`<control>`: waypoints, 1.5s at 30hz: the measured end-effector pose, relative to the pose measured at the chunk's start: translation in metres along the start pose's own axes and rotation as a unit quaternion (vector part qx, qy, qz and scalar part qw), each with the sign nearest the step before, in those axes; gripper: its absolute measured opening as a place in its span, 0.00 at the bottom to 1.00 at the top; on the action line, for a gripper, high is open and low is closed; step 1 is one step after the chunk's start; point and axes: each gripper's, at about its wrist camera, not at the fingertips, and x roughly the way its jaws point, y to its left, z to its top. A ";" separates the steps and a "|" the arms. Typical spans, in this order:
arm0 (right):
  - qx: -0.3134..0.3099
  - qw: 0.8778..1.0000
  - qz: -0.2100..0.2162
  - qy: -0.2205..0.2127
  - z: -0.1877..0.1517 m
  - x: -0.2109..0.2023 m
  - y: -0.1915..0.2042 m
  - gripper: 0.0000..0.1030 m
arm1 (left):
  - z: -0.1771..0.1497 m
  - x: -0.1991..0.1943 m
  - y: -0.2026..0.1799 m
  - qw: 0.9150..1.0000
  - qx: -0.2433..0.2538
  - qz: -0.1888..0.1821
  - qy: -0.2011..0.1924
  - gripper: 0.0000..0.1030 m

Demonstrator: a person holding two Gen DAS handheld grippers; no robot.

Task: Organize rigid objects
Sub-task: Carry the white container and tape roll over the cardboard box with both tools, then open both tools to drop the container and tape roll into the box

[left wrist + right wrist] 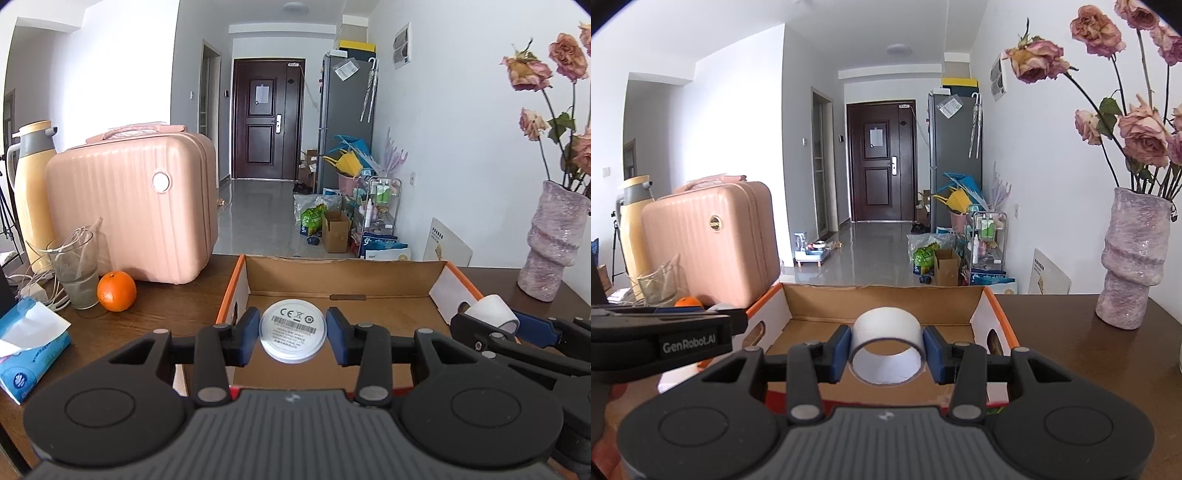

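Note:
My left gripper [292, 334] is shut on a round white disc [292, 329] with a printed label facing me, held over the open cardboard box [343, 271] with orange edges. Over the same box [886, 301], my right gripper [887, 349] is shut on a white tape roll [887, 332], its hole turned towards me. In the left wrist view the right gripper and its roll [493, 308] show at the right, above the box's right wall. The left gripper's black arm [661, 338] crosses the left of the right wrist view. The box floor looks bare.
On the dark wooden table [162, 306] stand a pink hard case [133, 206], an orange [116, 291], a glass [75, 273] with cables, a yellow thermos [35, 184] and a blue tissue pack [29, 343]. A pink vase [1132, 258] with dried roses stands right of the box.

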 end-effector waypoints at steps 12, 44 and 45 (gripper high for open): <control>0.010 0.999 -0.014 0.038 0.009 0.051 -0.011 0.41 | 0.012 0.058 0.005 0.999 0.007 0.012 0.036 0.39; 0.026 0.995 -0.038 0.091 -0.006 0.092 -0.021 1.00 | 0.008 0.087 0.015 0.998 -0.004 0.025 0.050 1.00; 0.027 0.995 -0.037 0.091 -0.006 0.092 -0.021 1.00 | 0.008 0.087 0.014 0.998 -0.003 0.025 0.050 1.00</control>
